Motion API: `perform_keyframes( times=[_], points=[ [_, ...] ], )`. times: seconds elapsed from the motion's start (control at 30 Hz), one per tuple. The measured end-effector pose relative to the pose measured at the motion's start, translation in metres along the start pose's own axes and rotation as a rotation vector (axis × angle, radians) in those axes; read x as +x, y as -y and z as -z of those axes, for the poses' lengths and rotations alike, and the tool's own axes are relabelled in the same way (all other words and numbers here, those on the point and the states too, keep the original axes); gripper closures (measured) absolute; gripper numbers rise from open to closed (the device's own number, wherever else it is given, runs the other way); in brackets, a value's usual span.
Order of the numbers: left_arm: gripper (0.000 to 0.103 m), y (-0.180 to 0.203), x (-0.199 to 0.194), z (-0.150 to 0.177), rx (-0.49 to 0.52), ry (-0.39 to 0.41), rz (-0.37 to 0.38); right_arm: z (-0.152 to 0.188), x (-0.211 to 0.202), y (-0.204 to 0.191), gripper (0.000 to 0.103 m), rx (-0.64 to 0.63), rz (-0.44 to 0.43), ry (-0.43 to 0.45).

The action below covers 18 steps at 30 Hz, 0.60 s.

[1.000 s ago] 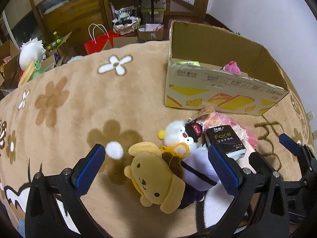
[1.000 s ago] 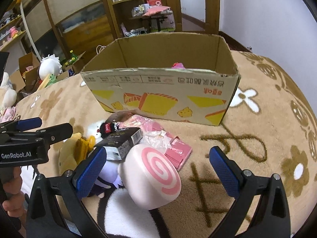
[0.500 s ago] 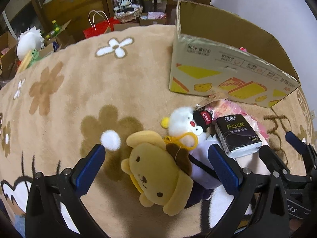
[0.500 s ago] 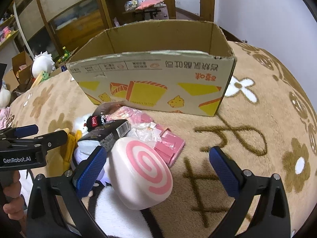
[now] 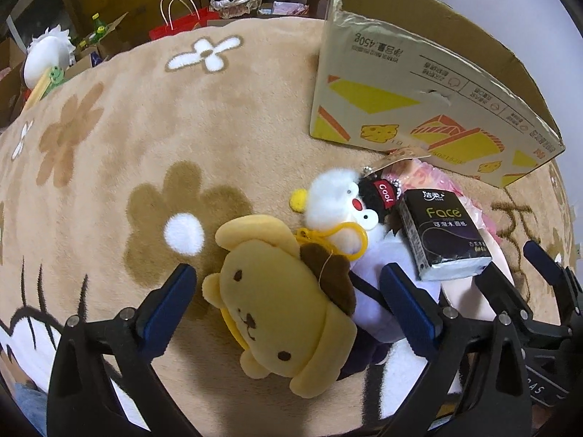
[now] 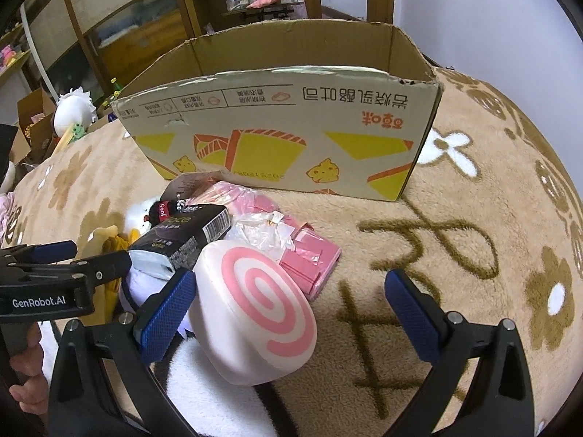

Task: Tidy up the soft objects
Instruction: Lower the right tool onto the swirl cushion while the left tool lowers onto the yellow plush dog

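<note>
A yellow dog plush (image 5: 280,306) lies on the tan rug between the open jaws of my left gripper (image 5: 291,298). Beside it lie a white and purple plush (image 5: 342,200) with a "Cool" cap and a black tissue pack (image 5: 442,233), also in the right wrist view (image 6: 182,240). My right gripper (image 6: 291,302) is open, with a white squishy with a pink swirl (image 6: 255,309) between its jaws, against the left finger. Pink packets (image 6: 309,258) lie behind it. An open cardboard box (image 6: 291,138) stands beyond; it also shows in the left wrist view (image 5: 419,91).
The tan flower rug (image 5: 109,145) covers the surface. Off its far edge are a red bag (image 5: 178,25), a white plush (image 5: 47,54) and wooden cabinets (image 6: 127,36). The left gripper (image 6: 54,276) shows at the left of the right wrist view.
Both grippers have moved lower and closer to the pile. The dog plush now sits between the left jaws and the swirl squishy between the right jaws. The box looms nearer.
</note>
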<state>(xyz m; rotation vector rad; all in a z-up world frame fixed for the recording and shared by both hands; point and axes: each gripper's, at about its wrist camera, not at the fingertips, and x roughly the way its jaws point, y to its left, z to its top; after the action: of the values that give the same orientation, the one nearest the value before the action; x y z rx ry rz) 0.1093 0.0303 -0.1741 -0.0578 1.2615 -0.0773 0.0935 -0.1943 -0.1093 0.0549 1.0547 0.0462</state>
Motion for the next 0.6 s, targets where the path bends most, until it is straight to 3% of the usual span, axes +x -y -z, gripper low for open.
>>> perform_keyframes(
  times=[0.17,0.23,0.33,0.5,0.6],
  points=[
    [0.022,-0.002,0.002,0.000,-0.018,-0.015,0.037,0.000,0.003,-0.003,0.000,-0.005,-0.001,-0.006],
    [0.026,-0.002,0.002,-0.001,-0.019,-0.017,0.040,0.001,0.004,-0.004,0.005,-0.010,-0.002,-0.011],
    [0.044,-0.003,0.000,-0.002,-0.013,-0.007,0.005,0.002,0.006,-0.007,0.016,-0.012,-0.034,-0.026],
    [0.049,-0.002,-0.003,-0.001,-0.016,0.004,0.017,0.002,0.011,-0.011,0.048,-0.019,-0.101,-0.069],
    [0.049,-0.001,-0.005,-0.002,-0.009,0.013,0.013,0.001,0.010,-0.013,0.056,-0.022,-0.110,-0.072]
  ],
)
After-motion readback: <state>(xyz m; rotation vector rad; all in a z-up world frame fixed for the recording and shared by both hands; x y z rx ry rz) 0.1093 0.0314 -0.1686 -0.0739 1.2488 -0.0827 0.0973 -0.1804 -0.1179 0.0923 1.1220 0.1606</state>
